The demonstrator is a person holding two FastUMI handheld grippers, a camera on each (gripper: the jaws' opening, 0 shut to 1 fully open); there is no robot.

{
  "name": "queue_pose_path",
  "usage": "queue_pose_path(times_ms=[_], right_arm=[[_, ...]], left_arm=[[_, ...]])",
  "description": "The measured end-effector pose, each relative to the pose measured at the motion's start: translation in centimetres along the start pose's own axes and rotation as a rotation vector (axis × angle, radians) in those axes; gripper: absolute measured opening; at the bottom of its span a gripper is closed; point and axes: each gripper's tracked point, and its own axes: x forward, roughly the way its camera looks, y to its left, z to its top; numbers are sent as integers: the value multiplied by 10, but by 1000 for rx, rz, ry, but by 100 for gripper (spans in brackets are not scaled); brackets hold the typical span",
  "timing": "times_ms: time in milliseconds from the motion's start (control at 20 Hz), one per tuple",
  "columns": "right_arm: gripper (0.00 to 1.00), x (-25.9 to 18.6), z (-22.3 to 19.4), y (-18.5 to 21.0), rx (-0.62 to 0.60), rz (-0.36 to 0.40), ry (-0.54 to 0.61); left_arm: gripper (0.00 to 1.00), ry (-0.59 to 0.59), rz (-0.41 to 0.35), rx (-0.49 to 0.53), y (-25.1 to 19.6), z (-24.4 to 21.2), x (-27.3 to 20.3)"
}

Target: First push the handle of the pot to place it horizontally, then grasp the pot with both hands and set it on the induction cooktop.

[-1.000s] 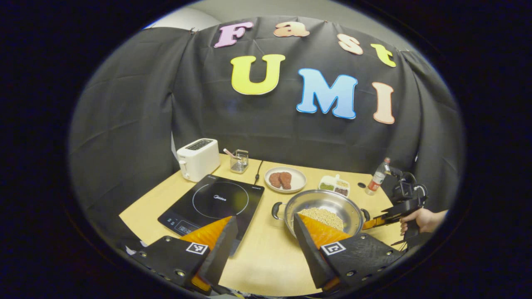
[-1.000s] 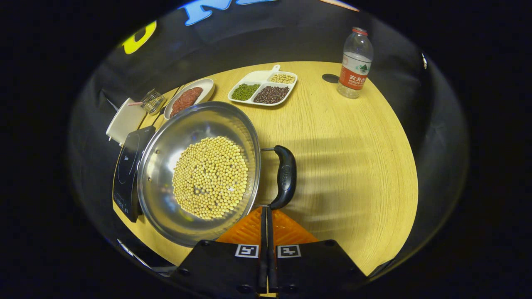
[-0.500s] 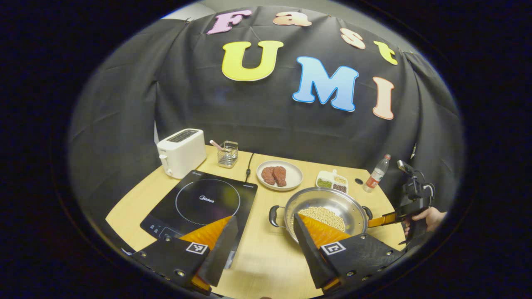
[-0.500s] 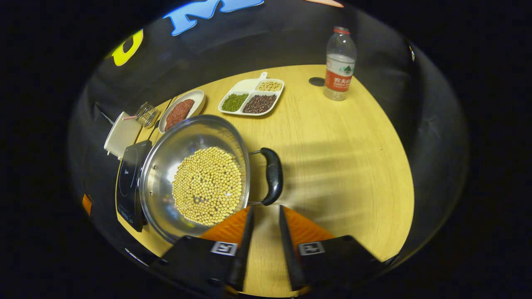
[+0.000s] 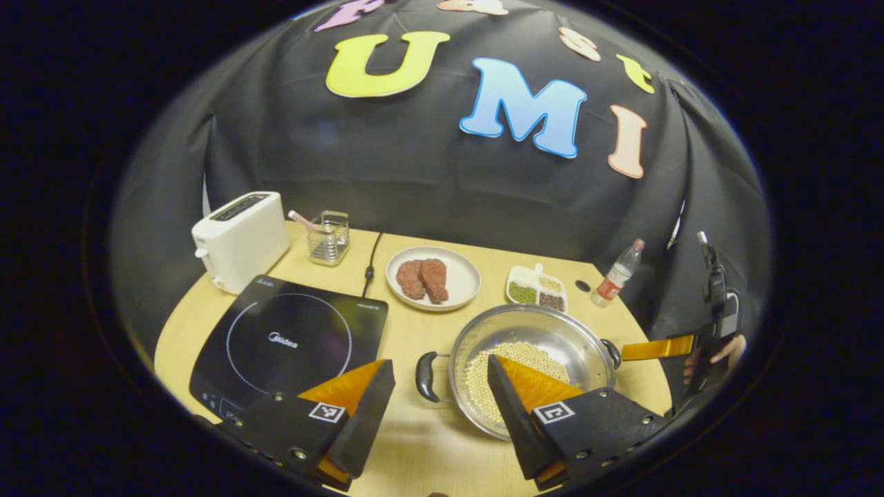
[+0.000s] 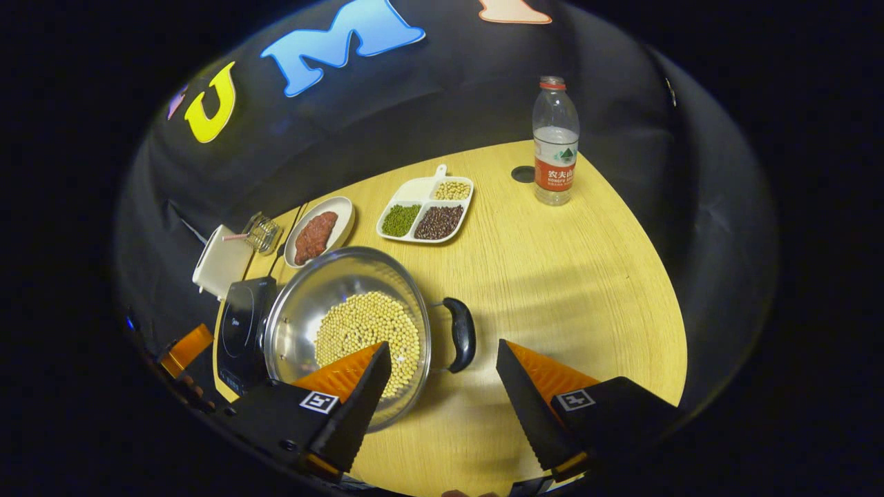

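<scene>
A steel pot [image 5: 528, 345] of beans sits on the table [image 6: 587, 276], just right of the cooktop [image 5: 290, 338]. Left gripper [image 5: 442, 386] and right gripper [image 6: 442, 376] hover near it, both spread wide, gripping nothing.

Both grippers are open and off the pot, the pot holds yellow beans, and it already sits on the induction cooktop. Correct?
One thing is wrong: the pot sits on the table beside the induction cooktop, as the left gripper view shows. The left gripper and right gripper are open, off the pot.
</scene>
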Motion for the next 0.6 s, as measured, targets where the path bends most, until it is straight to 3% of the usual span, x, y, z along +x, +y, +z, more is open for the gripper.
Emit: queue_pose_path(times_ms=[300, 600], right_arm=[[98, 35, 10, -2, 18, 1, -26], [98, 65, 0, -14, -36, -47, -13]], left_arm=[[83, 92, -62, 16, -2, -24, 56], [83, 179, -60, -21, 3, -60, 93]])
